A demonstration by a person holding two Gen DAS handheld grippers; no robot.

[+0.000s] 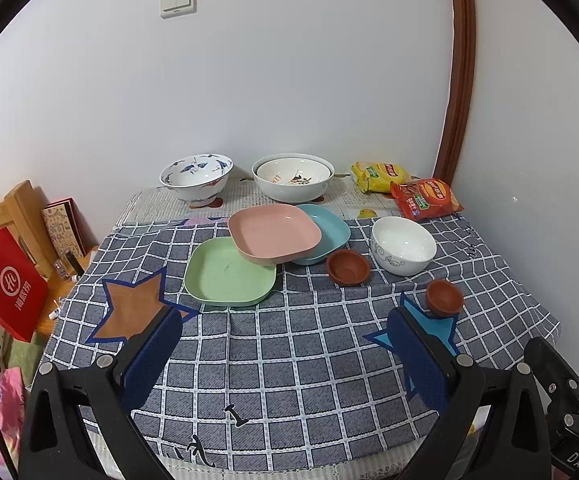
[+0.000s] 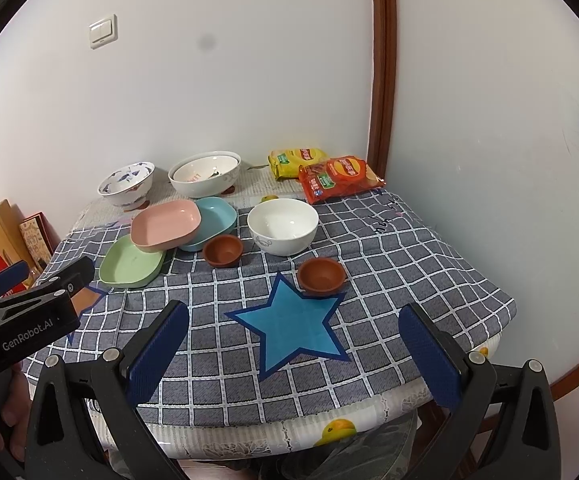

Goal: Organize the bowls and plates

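A pink square plate point(image 1: 274, 234) point(image 2: 166, 224) lies tilted across a green plate point(image 1: 229, 272) point(image 2: 131, 266) and a blue plate point(image 1: 325, 232) point(image 2: 217, 216). A white bowl point(image 1: 403, 245) point(image 2: 282, 226) and two small brown bowls point(image 1: 348, 267) point(image 1: 444, 297) point(image 2: 223, 250) point(image 2: 321, 275) stand to their right. At the back stand a blue-patterned bowl point(image 1: 196, 178) point(image 2: 126, 183) and two nested white bowls point(image 1: 292, 178) point(image 2: 204, 178). My left gripper point(image 1: 285, 354) and right gripper point(image 2: 295, 350) are open and empty above the table's near edge.
The table has a grey checked cloth point(image 1: 289, 352) point(image 2: 389, 264) with a brown star point(image 1: 133, 308) and a blue star point(image 2: 295, 330). Yellow and red snack bags point(image 1: 405, 188) point(image 2: 325, 172) lie back right. A red paper bag point(image 1: 7, 284) and wooden furniture stand left of the table.
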